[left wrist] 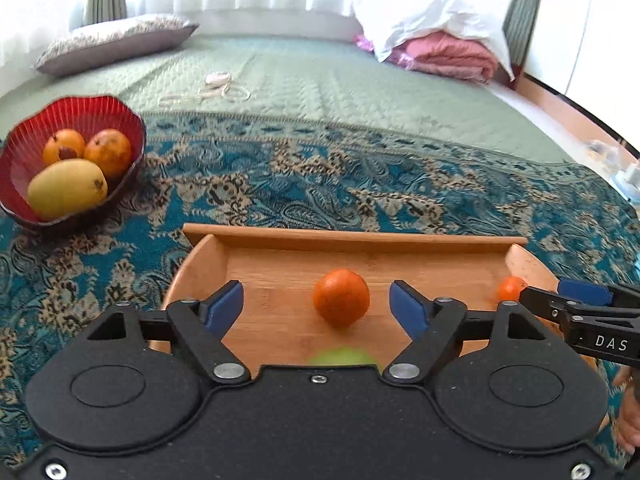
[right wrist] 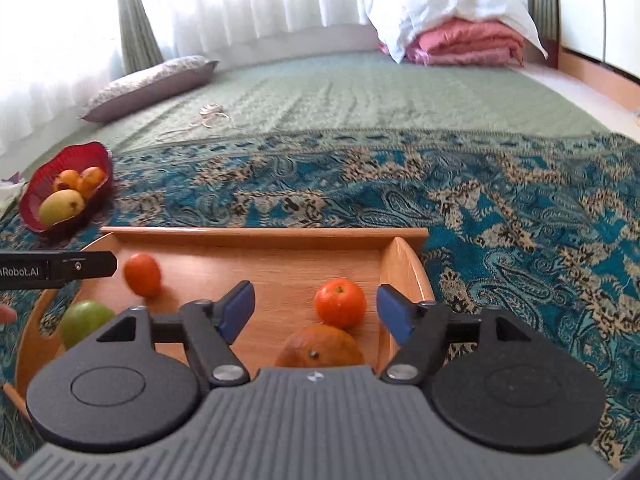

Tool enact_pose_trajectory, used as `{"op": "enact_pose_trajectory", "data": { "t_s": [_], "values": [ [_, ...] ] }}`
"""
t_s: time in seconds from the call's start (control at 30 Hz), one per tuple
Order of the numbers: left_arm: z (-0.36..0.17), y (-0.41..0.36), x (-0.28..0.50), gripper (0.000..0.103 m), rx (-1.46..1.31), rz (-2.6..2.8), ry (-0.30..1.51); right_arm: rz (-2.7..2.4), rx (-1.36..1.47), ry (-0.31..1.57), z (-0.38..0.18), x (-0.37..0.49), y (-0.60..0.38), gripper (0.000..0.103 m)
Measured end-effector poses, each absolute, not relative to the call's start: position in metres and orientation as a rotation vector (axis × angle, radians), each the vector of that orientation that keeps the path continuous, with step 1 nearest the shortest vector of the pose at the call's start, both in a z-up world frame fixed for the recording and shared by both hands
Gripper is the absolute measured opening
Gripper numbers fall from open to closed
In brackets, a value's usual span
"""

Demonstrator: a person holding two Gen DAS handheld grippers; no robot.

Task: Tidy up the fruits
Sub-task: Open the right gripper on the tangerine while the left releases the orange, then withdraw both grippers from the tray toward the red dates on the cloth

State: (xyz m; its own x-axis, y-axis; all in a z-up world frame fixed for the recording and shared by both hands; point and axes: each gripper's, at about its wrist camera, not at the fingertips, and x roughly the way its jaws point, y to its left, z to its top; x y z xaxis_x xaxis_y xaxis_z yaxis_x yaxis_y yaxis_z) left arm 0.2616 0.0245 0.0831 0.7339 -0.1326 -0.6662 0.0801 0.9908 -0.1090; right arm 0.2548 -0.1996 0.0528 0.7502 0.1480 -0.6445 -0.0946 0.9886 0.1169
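A wooden tray (left wrist: 360, 240) (right wrist: 280, 240) lies on a blue patterned cloth. In the left wrist view my left gripper (left wrist: 316, 304) is open over the tray, with a small orange (left wrist: 341, 297) lying between its fingers, untouched; a green fruit (left wrist: 344, 358) peeks out below. In the right wrist view my right gripper (right wrist: 316, 308) is open over the tray's right end, around a small orange (right wrist: 340, 303) and above a larger brownish orange (right wrist: 320, 347). An orange fruit (right wrist: 143, 274) and a green fruit (right wrist: 86, 322) lie at the tray's left. A red bowl (left wrist: 24, 148) (right wrist: 40, 184) holds a mango and two orange fruits.
The cloth (left wrist: 360, 176) covers a green quilted bed (left wrist: 320, 76). A pillow (left wrist: 116, 42) lies at the far left, folded pink and white bedding (left wrist: 440, 40) at the far right. A white cord (left wrist: 216, 88) lies mid-bed. The right gripper's finger (left wrist: 580, 304) shows in the left wrist view.
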Motion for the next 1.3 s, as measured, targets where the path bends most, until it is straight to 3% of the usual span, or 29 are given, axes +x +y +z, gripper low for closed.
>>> {"op": "enact_pose_trajectory", "data": {
  "t_s": [0.63,1.3],
  "values": [
    [0.102,0.024,0.13,0.087,-0.048,-0.147,0.564,0.205,-0.045,0.527,0.065,0.141,-0.165,0.089],
    [0.063,0.032,0.044,0.096,-0.017,-0.092,0.502,0.24,-0.197,0.452,0.029,0.059,-0.129,0.091]
  ]
}}
